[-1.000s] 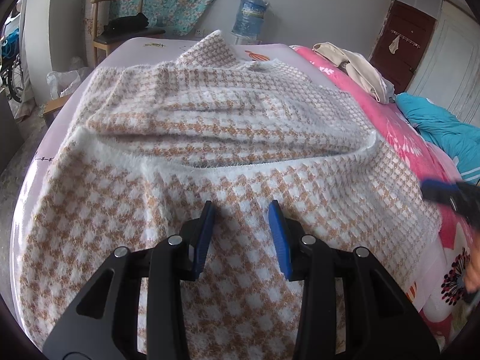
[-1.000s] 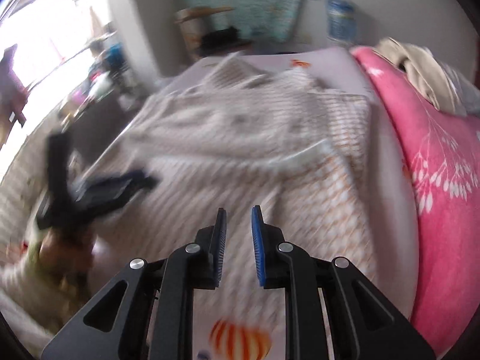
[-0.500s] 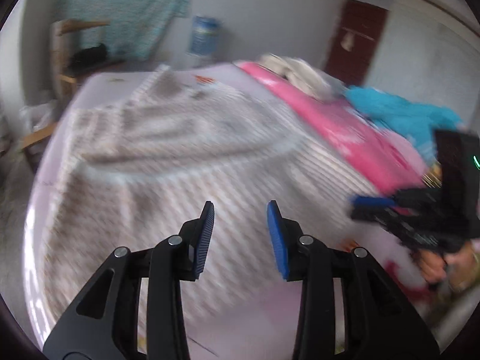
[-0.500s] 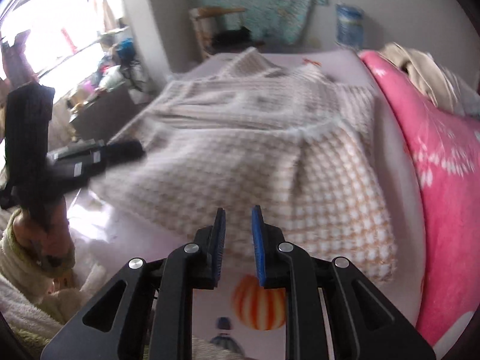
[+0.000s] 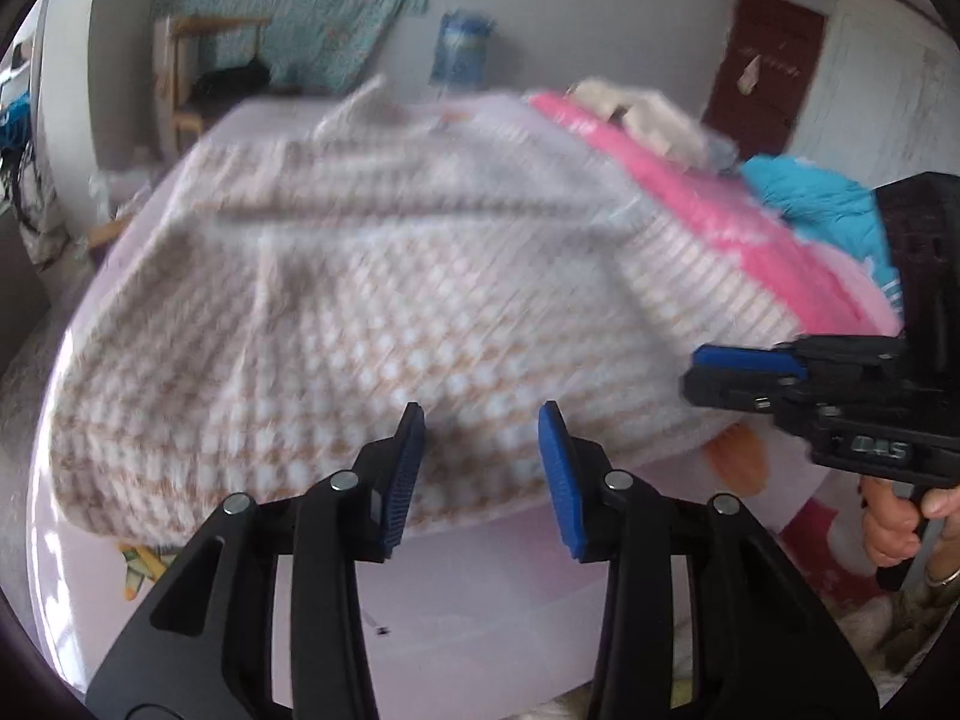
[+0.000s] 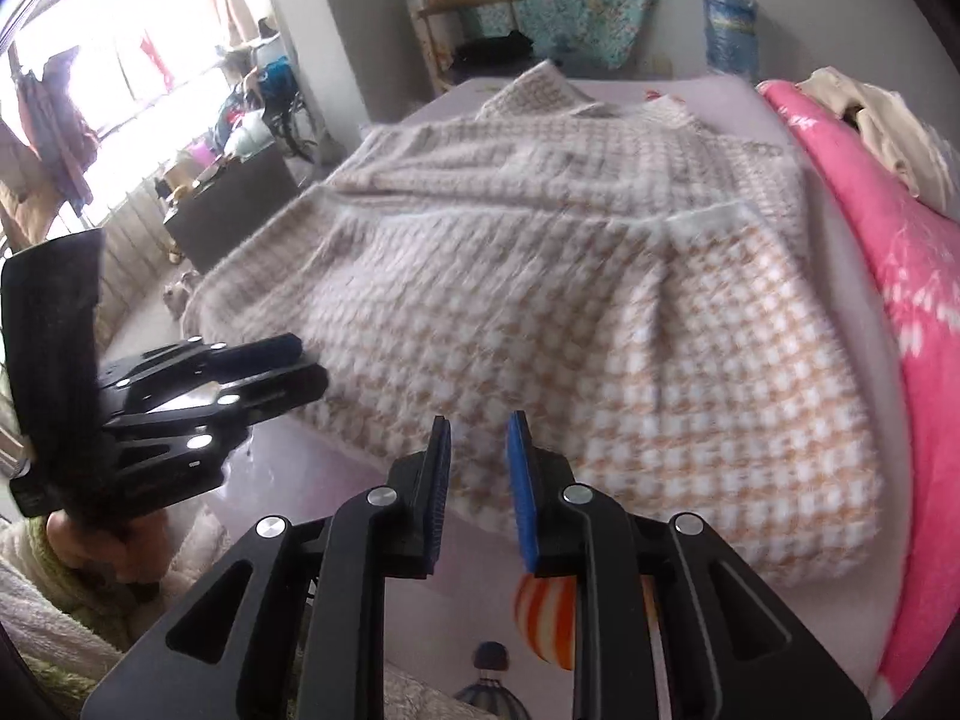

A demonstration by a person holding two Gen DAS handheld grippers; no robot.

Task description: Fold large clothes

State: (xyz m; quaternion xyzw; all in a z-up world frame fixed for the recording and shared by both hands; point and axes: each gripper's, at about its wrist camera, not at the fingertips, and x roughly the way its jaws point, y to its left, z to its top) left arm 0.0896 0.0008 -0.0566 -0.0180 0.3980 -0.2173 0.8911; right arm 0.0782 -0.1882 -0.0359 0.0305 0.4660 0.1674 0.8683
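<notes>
Both claws hang over the near edge of the bed, empty. Left claw has its blue pads set apart with nothing between them — its jaws have just been opening a little — and it sits just above the near hem of the houndstooth sweater. Right claw shows a narrower gap between its pads, also with no cloth in it, and hovers at the sweater's near edge, close to the right corner.

That sweater, a fuzzy tan-and-white knit, lies spread across the pale lilac bedsheet, with one part already turned over so that a white ribbed hem crosses its middle. A pink floral blanket runs along its right side, touching the sweater's edge, with a heap of beige clothes on top near the far end. An orange-striped balloon print shows on the sheet just below the right claw. A hand grips the right claw's handle in the left wrist view.
</notes>
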